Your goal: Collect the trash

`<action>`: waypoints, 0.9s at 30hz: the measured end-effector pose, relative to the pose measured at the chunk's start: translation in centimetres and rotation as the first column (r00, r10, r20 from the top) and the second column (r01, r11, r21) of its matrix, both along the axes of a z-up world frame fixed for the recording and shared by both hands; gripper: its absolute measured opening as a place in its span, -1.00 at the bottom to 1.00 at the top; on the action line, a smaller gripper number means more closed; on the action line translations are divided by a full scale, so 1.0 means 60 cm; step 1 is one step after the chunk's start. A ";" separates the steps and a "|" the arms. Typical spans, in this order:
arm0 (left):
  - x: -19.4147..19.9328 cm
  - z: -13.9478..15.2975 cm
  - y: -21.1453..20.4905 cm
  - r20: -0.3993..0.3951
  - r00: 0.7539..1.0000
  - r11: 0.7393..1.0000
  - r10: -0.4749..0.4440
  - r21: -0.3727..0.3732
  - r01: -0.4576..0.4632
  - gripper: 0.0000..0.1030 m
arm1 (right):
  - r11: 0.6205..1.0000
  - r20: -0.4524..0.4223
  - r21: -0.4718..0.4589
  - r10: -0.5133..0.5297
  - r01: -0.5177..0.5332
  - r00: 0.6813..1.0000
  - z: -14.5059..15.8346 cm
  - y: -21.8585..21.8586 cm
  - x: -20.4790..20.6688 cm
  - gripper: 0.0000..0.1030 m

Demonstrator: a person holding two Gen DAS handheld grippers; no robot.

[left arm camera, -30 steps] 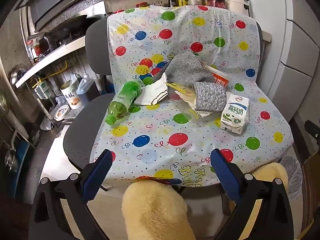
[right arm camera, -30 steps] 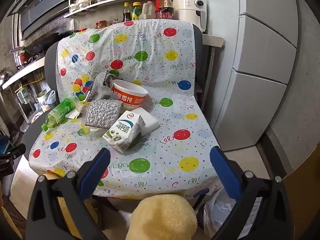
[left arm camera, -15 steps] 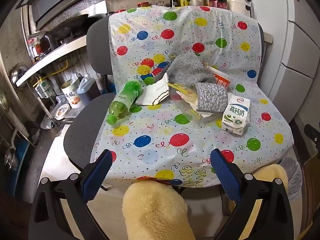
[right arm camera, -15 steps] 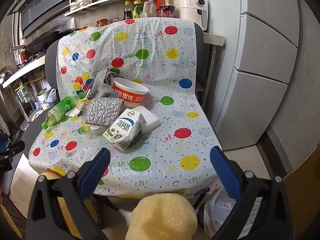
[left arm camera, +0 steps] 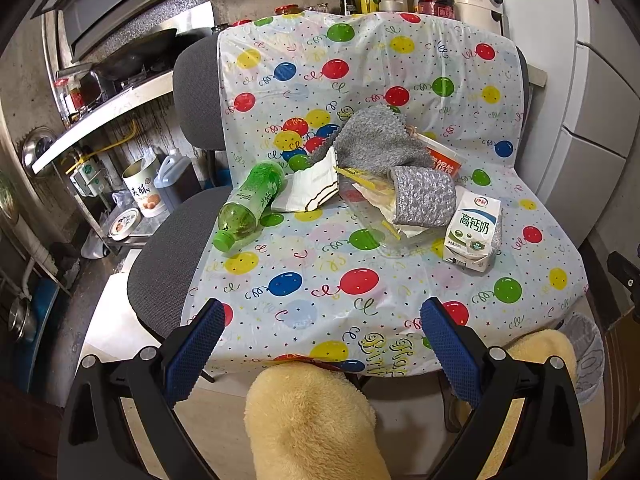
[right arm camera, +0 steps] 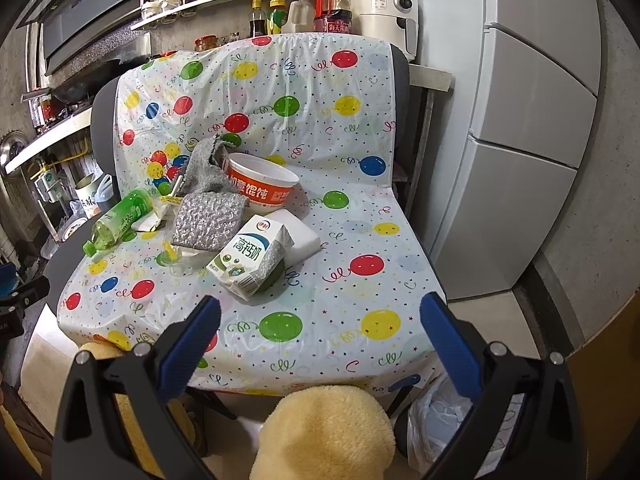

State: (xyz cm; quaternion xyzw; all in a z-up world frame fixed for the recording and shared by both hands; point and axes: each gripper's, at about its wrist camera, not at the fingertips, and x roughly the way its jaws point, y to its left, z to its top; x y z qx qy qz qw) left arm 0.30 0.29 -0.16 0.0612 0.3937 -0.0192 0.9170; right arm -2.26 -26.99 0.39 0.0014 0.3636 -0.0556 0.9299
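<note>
Balloon-print cover [left arm camera: 360,280] drapes the chair, catching litter around the milk carton [left arm camera: 474,228]; left gripper [left arm camera: 320,344] and right gripper [right arm camera: 320,332] gape empty.

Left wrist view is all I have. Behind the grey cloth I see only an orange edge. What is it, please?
Observer: In the right wrist view it is an orange-and-white bowl, upright, open at the top, touching the grey cloth.
Operator: Does the milk carton hide anything behind it?
Observer: Yes, a white block lies directly behind the milk carton and touches it.
</note>
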 end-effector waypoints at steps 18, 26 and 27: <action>0.000 0.001 -0.001 0.004 1.000 1.000 0.000 0.001 0.000 0.87 | 1.000 -0.005 -0.002 -0.001 0.001 1.000 -0.001 -0.001 0.003 0.89; 0.001 0.002 -0.001 0.004 1.000 1.000 -0.001 0.002 0.001 0.87 | 1.000 -0.005 -0.001 0.000 0.000 1.000 -0.002 -0.002 0.002 0.89; 0.001 0.002 -0.001 0.004 1.000 1.000 0.000 0.002 0.000 0.87 | 1.000 -0.006 -0.001 -0.001 0.001 1.000 -0.002 -0.002 0.002 0.89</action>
